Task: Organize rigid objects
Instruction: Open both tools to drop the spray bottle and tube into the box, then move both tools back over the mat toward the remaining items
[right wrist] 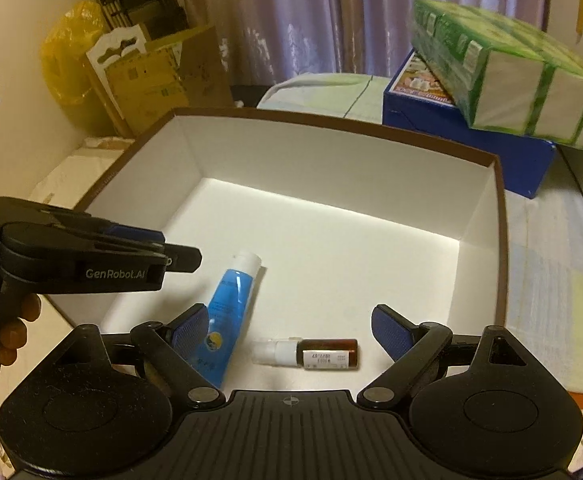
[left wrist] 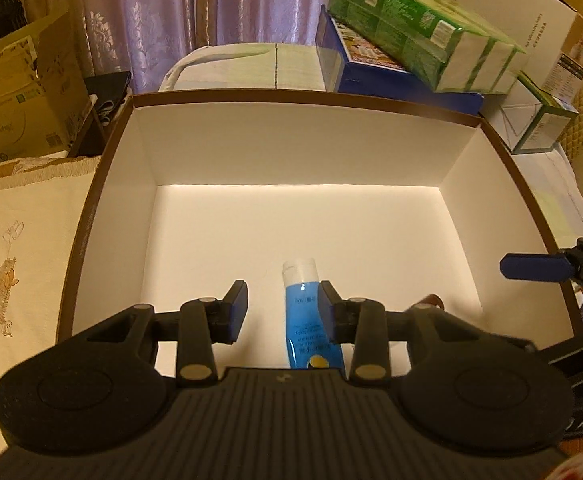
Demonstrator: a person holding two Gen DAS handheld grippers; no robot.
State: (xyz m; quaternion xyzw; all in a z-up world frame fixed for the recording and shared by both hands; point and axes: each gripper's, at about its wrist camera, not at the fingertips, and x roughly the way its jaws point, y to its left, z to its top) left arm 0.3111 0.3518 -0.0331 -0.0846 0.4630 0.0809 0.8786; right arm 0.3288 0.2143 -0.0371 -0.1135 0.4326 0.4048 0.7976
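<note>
A brown-rimmed white box [left wrist: 307,98] [right wrist: 331,126] holds a blue tube with a white cap [left wrist: 309,320] [right wrist: 231,300] and a small amber bottle with a clear cap [right wrist: 311,354], both lying flat near the front wall. My left gripper [left wrist: 283,312] is open and empty above the box's front, its right finger just beside the tube; it also shows in the right wrist view [right wrist: 163,252]. My right gripper [right wrist: 291,328] is open and empty, above the tube and the bottle. One of its blue fingertips [left wrist: 535,267] shows at the right edge of the left wrist view.
A blue box [left wrist: 371,68] [right wrist: 471,136] with green tissue packs [left wrist: 423,28] [right wrist: 511,80] on it stands behind the box at right. Cardboard boxes [left wrist: 19,92] [right wrist: 159,76] stand at back left. An embroidered cloth [left wrist: 19,260] lies left of the box.
</note>
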